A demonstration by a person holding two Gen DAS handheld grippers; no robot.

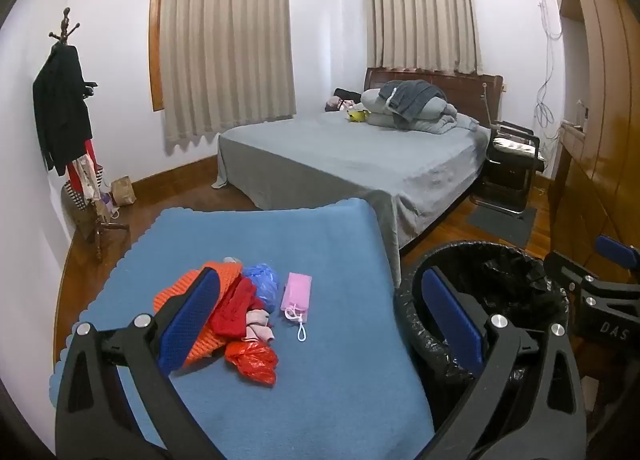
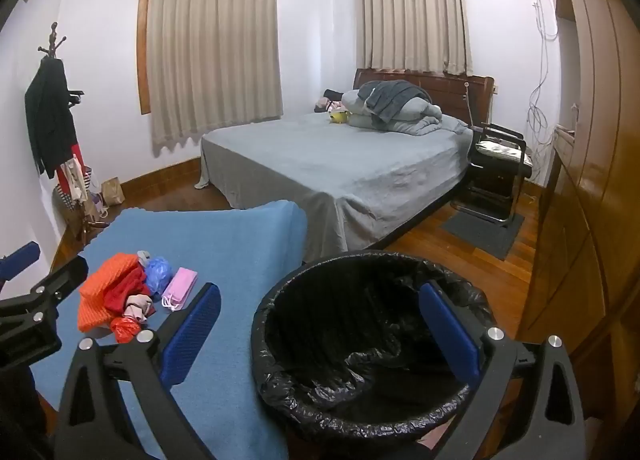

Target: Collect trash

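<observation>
The trash pile (orange, red and blue pieces, with a pink pouch beside it) lies on the blue bench, left of the black-lined bin. The left gripper and the right gripper are both wide open and empty.

my left gripper: jaws spread wide, empty, tilted down | my right gripper: same, nothing held

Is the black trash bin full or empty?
Looks empty: inside the trash bin only its crumpled black liner shows.
</observation>
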